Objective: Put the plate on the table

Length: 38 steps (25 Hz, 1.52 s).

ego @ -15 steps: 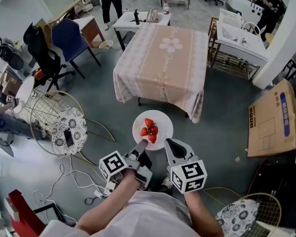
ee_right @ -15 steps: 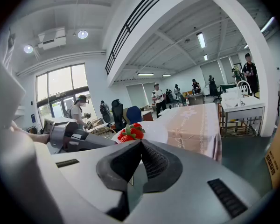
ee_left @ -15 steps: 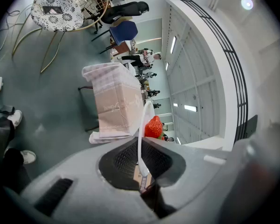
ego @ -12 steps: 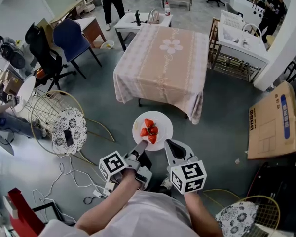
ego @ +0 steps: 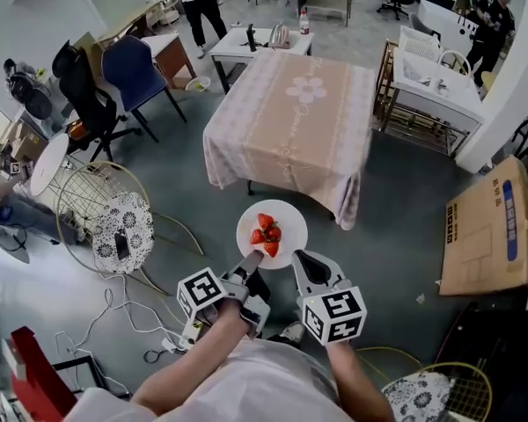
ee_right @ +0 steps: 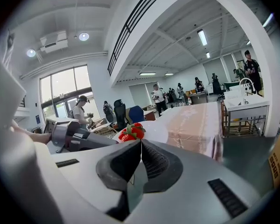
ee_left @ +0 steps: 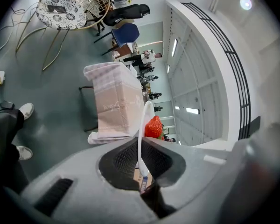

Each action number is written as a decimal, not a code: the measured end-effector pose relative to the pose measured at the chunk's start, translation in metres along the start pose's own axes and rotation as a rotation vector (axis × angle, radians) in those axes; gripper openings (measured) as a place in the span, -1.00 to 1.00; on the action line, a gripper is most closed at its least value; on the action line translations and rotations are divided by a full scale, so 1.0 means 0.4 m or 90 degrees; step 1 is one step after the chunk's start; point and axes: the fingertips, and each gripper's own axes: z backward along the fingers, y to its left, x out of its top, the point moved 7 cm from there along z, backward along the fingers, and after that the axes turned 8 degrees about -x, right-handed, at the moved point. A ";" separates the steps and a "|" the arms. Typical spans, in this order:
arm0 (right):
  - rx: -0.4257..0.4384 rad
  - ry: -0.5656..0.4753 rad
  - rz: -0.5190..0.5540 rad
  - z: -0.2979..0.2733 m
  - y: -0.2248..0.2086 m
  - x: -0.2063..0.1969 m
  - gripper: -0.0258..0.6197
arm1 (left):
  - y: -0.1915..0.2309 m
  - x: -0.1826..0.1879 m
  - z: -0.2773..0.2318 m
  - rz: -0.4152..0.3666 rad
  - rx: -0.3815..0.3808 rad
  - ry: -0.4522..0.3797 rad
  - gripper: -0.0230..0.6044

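Note:
A white plate carrying several red strawberries hangs in the air over the grey floor, in front of the table with its pink cloth. My left gripper is shut on the plate's near-left rim and my right gripper is shut on its near-right rim. In the left gripper view the plate shows edge-on between the pads, a strawberry behind it. The right gripper view shows the plate, the strawberries and the table beyond.
A cardboard box lies on the floor at right. Wire-frame chairs with lace cushions stand at left, cables near my feet. Office chairs, a small white table and a sink stand surround the table. People stand at the back.
The view has shifted slightly, so the table and the room's furniture sit a little differently in frame. The plate stays held between both grippers as before.

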 end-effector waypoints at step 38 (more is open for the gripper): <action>-0.130 0.064 -0.010 -0.539 -0.008 0.219 -0.91 | 0.032 0.484 -0.401 0.079 -0.019 0.135 -0.87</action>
